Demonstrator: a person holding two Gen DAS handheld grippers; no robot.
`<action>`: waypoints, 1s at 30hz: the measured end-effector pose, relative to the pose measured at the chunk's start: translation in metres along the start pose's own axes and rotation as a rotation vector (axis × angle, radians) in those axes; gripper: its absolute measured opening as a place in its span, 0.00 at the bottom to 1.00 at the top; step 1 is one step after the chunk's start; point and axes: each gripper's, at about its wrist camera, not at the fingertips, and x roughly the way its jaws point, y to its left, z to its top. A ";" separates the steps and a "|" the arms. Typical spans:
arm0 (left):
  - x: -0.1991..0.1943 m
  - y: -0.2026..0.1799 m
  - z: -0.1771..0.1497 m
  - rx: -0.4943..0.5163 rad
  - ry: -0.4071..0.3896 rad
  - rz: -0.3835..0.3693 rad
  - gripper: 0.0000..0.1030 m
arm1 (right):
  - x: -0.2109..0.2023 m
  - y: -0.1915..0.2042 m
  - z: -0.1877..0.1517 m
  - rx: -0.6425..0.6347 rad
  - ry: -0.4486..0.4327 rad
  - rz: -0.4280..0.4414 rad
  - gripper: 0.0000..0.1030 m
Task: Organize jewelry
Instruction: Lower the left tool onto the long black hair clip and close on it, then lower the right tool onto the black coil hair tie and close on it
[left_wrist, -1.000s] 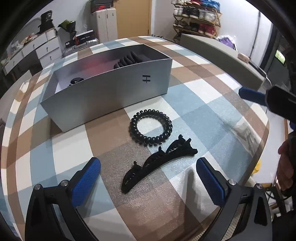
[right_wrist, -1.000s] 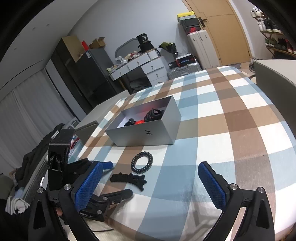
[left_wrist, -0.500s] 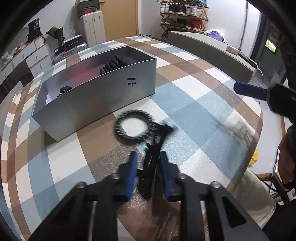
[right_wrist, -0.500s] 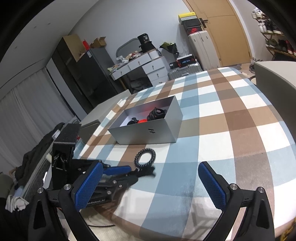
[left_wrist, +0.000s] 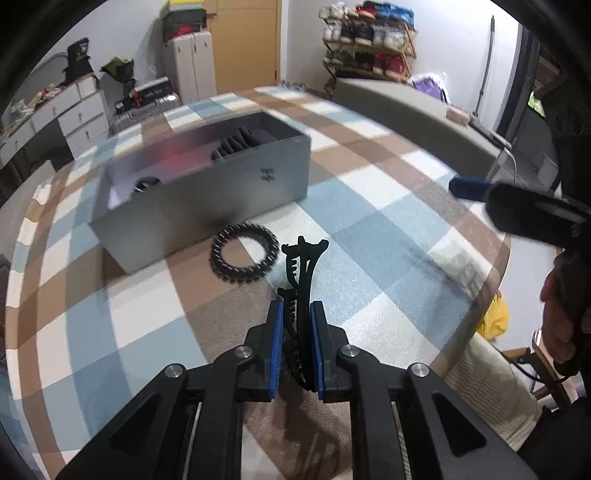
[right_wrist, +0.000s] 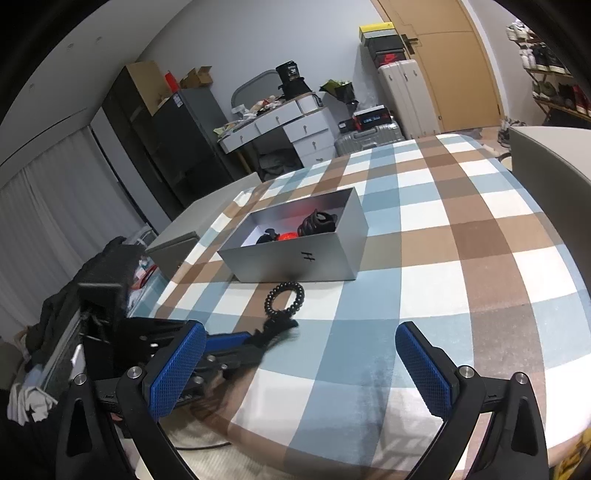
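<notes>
Blue pads (left_wrist: 279, 334) of the left gripper (left_wrist: 297, 332) are clamped on the black hair clip (left_wrist: 301, 280), whose toothed far end juts ahead of the fingers, toward the grey box (left_wrist: 207, 192). The clip looks light, stiff and thin; its curved, toothed body could twist or slip, so a hold near its middle seems safest. Just beyond its tip a black spiral hair tie (left_wrist: 243, 256) lies on the checked tablecloth (left_wrist: 388, 229), close against the box's near wall; it should be light, springy and easiest pinched across one side of the ring. The open box holds dark hair pieces and something red (right_wrist: 288, 235). The right gripper (right_wrist: 301, 363) hangs wide apart and empty, well short of the box.
</notes>
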 end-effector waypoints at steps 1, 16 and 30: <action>-0.005 0.002 0.000 -0.006 -0.016 0.008 0.09 | 0.001 0.000 0.000 -0.001 0.004 -0.002 1.00; -0.052 0.057 -0.006 -0.219 -0.202 0.129 0.09 | 0.069 0.018 0.007 -0.100 0.168 -0.042 1.00; -0.060 0.096 -0.022 -0.353 -0.237 0.172 0.09 | 0.145 0.055 0.011 -0.271 0.292 -0.167 0.76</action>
